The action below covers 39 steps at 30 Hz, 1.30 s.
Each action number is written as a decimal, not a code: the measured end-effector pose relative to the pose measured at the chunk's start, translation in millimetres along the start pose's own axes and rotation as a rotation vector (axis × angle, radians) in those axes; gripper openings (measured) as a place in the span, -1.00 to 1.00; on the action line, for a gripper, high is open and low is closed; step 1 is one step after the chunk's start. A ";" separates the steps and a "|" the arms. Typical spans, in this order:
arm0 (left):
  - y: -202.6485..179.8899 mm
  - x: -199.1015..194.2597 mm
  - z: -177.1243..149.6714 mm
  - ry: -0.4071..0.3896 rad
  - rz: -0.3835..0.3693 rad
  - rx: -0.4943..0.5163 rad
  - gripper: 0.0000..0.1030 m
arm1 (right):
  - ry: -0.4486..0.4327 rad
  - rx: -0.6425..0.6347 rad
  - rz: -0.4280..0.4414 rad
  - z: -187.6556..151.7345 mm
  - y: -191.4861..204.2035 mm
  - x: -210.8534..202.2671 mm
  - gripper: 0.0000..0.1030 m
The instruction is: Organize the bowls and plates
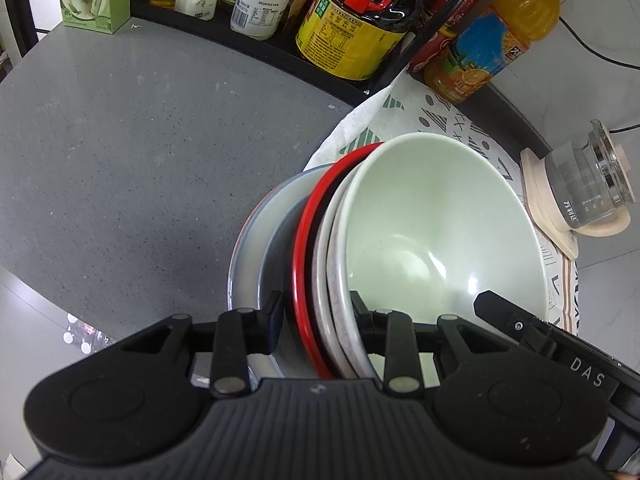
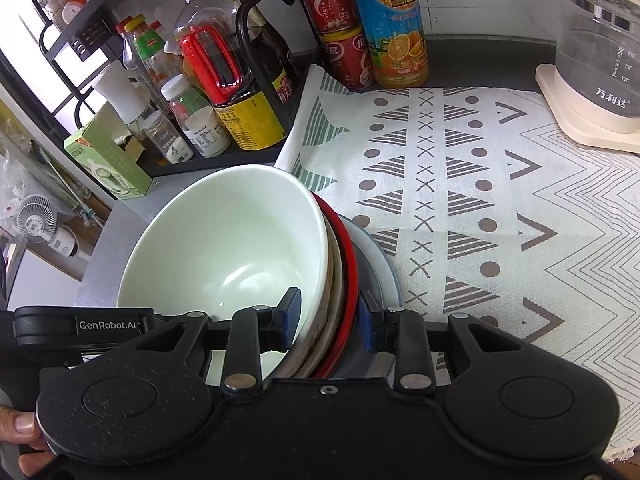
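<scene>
Bowls and plates are nested in one stack, and this stack is clamped at its rims from two sides: the left gripper (image 1: pixel 316 310) is closed over the rims with one finger inside the green bowl (image 1: pixel 432 224), and the right gripper (image 2: pixel 330 320) is closed the same way, its blue pads (image 2: pixel 291 314) pressing the bowl wall and the outer plate. Under the green bowl a speckled bowl (image 1: pixel 325 280), a red plate (image 1: pixel 306 248) and a grey plate (image 1: pixel 250 248) are seen. The stack is judged heavy, stiff, glazed and slippery, also fragile; it should be held at the rims, kept level, so that no piece slides out. It is located at the edge of the patterned cloth (image 2: pixel 480 200) on the grey countertop (image 1: pixel 140 160). A rack with bottles (image 2: pixel 240 112) and a glass kettle (image 2: pixel 600 48) stand near the back wall.
</scene>
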State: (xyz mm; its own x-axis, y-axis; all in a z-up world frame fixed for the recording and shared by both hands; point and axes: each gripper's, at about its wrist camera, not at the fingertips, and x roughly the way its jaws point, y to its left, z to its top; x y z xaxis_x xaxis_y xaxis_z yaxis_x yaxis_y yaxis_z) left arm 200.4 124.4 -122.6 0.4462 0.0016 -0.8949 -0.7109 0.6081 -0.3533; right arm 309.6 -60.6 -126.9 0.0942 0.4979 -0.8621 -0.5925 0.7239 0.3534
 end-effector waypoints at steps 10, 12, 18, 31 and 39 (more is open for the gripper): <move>-7.7 -18.1 -0.8 -0.028 0.013 0.032 0.39 | -0.045 0.027 -0.016 3.5 7.6 -17.8 0.48; -7.7 -22.4 -1.8 -0.040 0.019 0.036 0.54 | -0.045 0.043 -0.028 1.8 7.8 -19.5 0.58; -5.5 -31.1 -6.2 -0.046 0.011 0.055 0.61 | -0.062 0.062 -0.050 -8.1 10.4 -30.4 0.83; -12.6 -68.2 -21.8 -0.087 -0.009 0.193 0.64 | -0.170 0.139 -0.082 -37.0 15.0 -74.5 0.99; -19.4 -92.6 -25.4 -0.140 -0.006 0.245 0.74 | -0.238 0.162 -0.111 -48.8 11.7 -110.7 0.99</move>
State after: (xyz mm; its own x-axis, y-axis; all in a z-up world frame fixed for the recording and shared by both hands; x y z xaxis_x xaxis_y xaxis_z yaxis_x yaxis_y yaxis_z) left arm 159.1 92.3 -39.7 0.5325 0.0970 -0.8409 -0.5635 0.7819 -0.2666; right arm 253.2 -130.5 -45.1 0.3470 0.4954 -0.7964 -0.4349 0.8373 0.3313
